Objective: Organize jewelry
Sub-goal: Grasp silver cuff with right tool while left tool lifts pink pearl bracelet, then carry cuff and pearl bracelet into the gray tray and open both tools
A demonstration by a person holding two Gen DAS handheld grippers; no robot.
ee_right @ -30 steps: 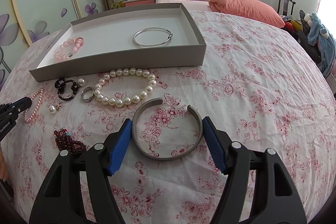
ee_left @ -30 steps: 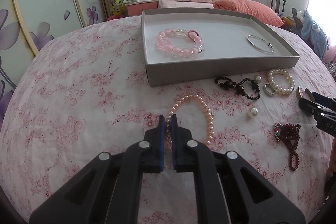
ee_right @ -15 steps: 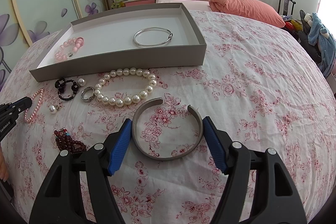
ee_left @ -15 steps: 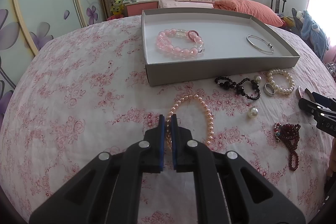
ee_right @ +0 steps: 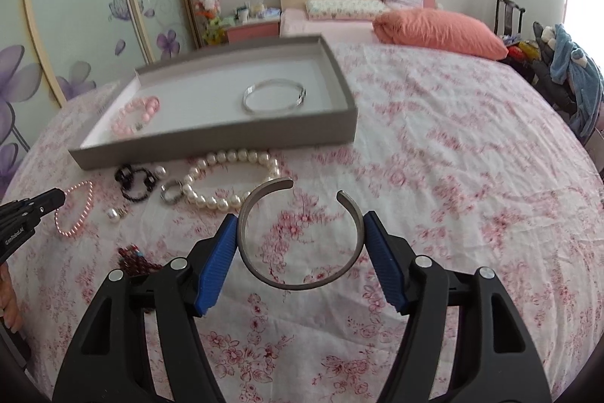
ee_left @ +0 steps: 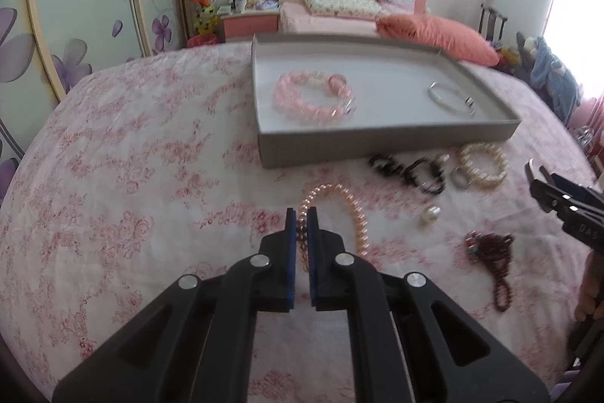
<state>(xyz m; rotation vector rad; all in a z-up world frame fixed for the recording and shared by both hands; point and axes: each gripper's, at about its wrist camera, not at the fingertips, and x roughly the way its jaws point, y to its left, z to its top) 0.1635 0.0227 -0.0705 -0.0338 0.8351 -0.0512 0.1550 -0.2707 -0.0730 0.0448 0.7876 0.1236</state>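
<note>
From the left wrist, the left hand-held gripper (ee_left: 301,218) is clamped on the pink bead strand (ee_left: 332,214) lying on the bed (ee_left: 132,184), likely to carry it to the tray (ee_left: 389,135). From the right wrist, the right hand-held gripper (ee_right: 300,233) grips the metal cuff (ee_right: 302,237) across its width, near the tray's front wall.

The wrinkled white cotton bedspread with pink flower print (ee_right: 434,146) looks matt and soft. On it, the shallow grey cardboard tray (ee_right: 211,148) has a dull, papery finish. Inside, at its 3 o'clock end, the thin silver metal bangle (ee_right: 273,96) gleams; at 9 o'clock, the translucent pink glassy bead bracelet (ee_right: 136,114) shines. The brushed grey metal open cuff (ee_right: 302,237) looks satin-smooth. The cream pearl bracelet (ee_right: 232,178) and pink pearl strand (ee_left: 349,210) are glossy. The ribbed blue rubbery pads (ee_right: 219,263) sit on matt black plastic.
</note>
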